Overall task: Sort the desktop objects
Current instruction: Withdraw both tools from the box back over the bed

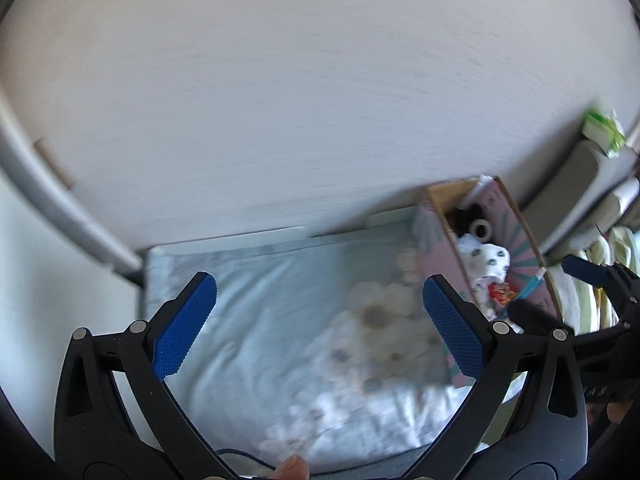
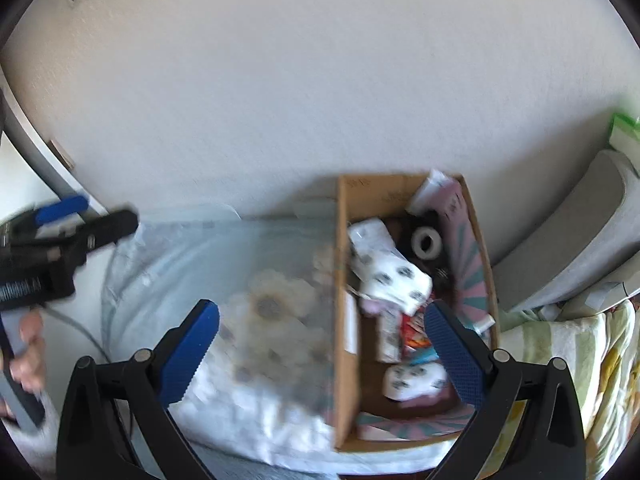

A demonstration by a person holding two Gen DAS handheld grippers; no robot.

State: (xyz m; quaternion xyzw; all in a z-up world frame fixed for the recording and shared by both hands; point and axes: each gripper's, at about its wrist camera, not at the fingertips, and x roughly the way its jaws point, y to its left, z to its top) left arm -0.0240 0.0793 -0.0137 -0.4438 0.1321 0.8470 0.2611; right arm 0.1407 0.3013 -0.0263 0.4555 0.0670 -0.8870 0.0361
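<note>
A cardboard box (image 2: 345, 280) with pink patterned sides stands on a pale flowered pillow (image 2: 256, 320). Inside lie white tissue packs with dark prints (image 2: 394, 274), a roll of tape (image 2: 426, 242), a red snack packet (image 2: 414, 334) and other small items. My right gripper (image 2: 322, 316) hovers open above the box's left wall, nothing between its blue pads (image 2: 192, 350). My left gripper (image 1: 320, 292) is open over the pillow (image 1: 280, 320), with the box (image 1: 436, 264) just right of its right finger. In the right wrist view the left gripper (image 2: 72, 220) shows at the far left.
A pale wall (image 2: 320, 80) fills the background. A grey padded headboard or cushion (image 2: 568, 240) stands at the right with a green packet (image 2: 624, 132) on top. A striped yellow-green blanket (image 2: 560, 360) lies right of the box. A hand (image 2: 28, 352) grips the left tool's handle.
</note>
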